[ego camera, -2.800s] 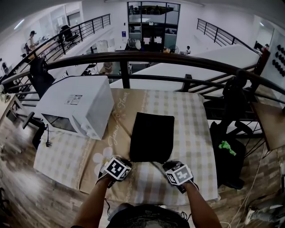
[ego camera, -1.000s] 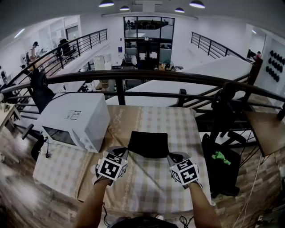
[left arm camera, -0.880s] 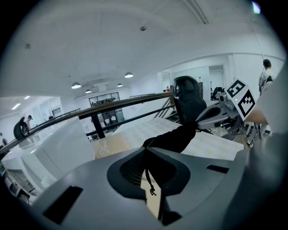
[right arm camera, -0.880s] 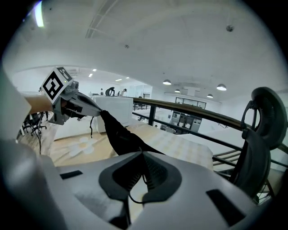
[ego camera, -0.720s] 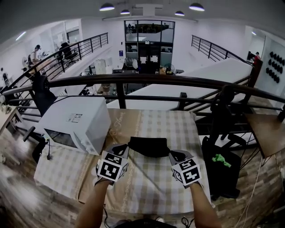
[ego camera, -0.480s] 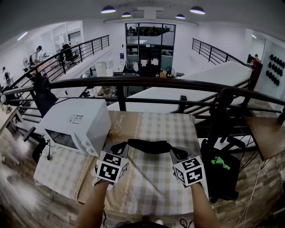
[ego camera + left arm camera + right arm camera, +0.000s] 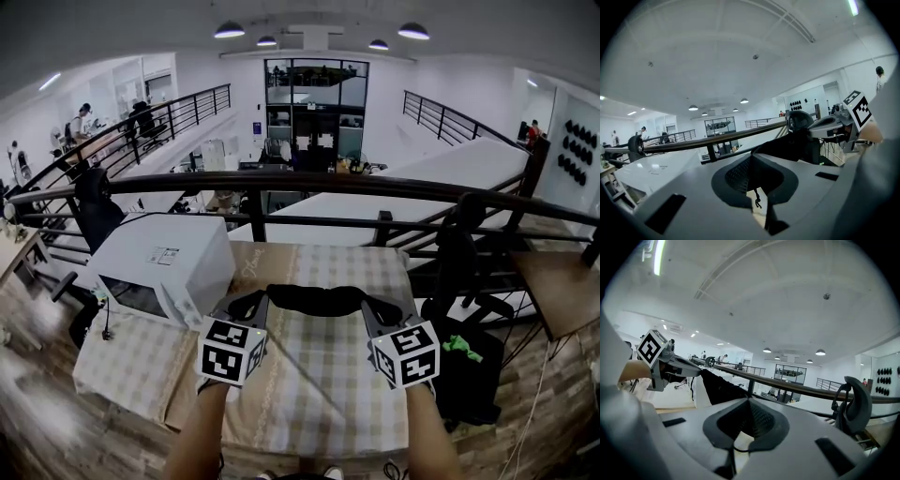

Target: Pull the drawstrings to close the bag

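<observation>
The black drawstring bag (image 7: 315,300) hangs above the table, bunched into a narrow band stretched between my two grippers. My left gripper (image 7: 251,307) is shut on the bag's left drawstring, a thin black cord (image 7: 757,201) that shows between its closed jaws. My right gripper (image 7: 377,313) is shut on the right drawstring (image 7: 736,450). In the left gripper view (image 7: 751,161) the bag (image 7: 790,145) runs across to the right gripper (image 7: 841,126). The right gripper view (image 7: 750,411) shows the bag (image 7: 717,385) leading to the left gripper (image 7: 663,364).
A white microwave (image 7: 164,267) stands on the checked tablecloth (image 7: 319,384) at the left. A dark railing (image 7: 309,183) runs behind the table. To the right a black chair holds something green (image 7: 457,345). Wooden floor lies below.
The grippers have risen and moved apart. The bag has come off the cloth and its mouth has gathered from a flat rectangle into a thin stretched band.
</observation>
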